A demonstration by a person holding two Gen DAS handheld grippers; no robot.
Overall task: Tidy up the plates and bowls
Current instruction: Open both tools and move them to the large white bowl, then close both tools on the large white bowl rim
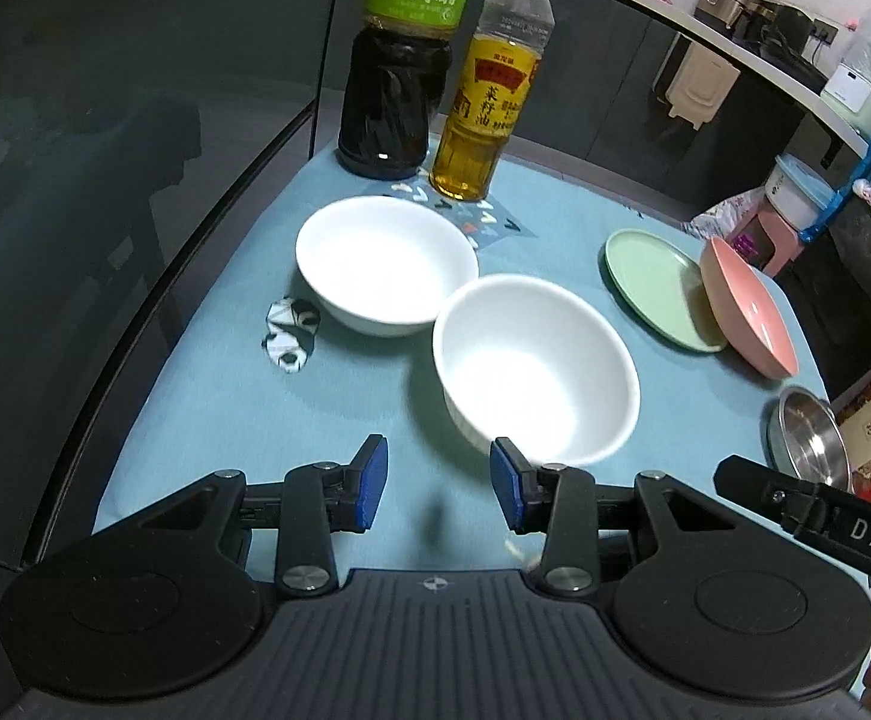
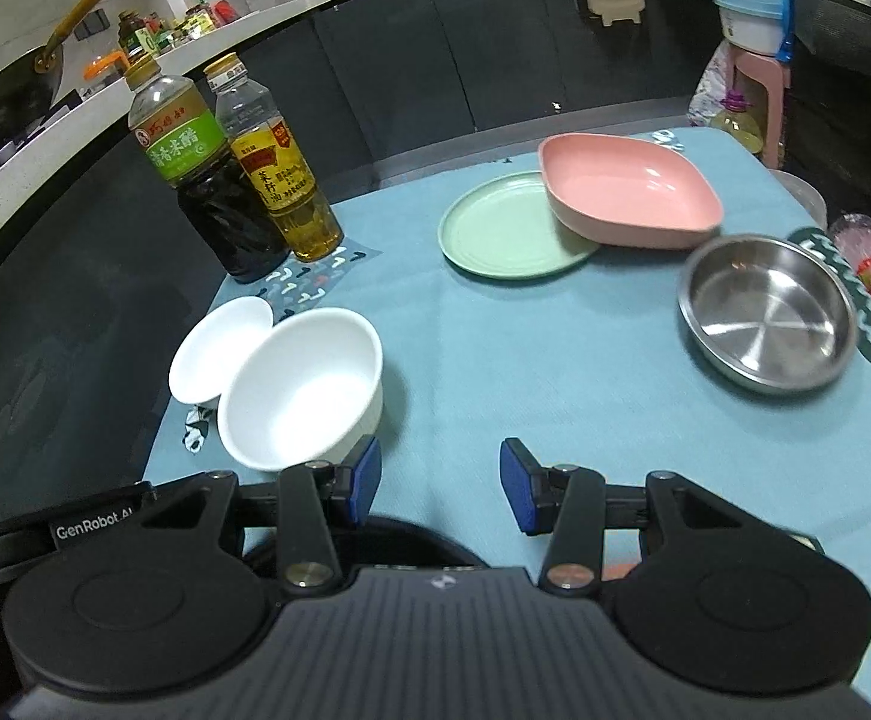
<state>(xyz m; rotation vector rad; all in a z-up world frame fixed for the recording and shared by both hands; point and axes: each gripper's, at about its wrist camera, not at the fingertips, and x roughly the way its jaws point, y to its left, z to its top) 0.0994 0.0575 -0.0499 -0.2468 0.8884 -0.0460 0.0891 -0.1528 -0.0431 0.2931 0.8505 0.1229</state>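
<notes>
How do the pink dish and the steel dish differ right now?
The pink dish is squarish and matte; the steel dish is round and shiny. The pink dish is tilted, its edge propped on the green plate; the steel dish sits flat on the blue cloth. Both are empty and upright.

Pretty dim indoor light w/ a cold blue cast. Heavy fisheye bend at edges, corners go black. White bowl (image 1: 536, 367) glares at center, slight blur lower right.

Left gripper (image 1: 438, 483) and right gripper (image 2: 440, 486) both tilt downward — jaws parted, nothing between them.
</notes>
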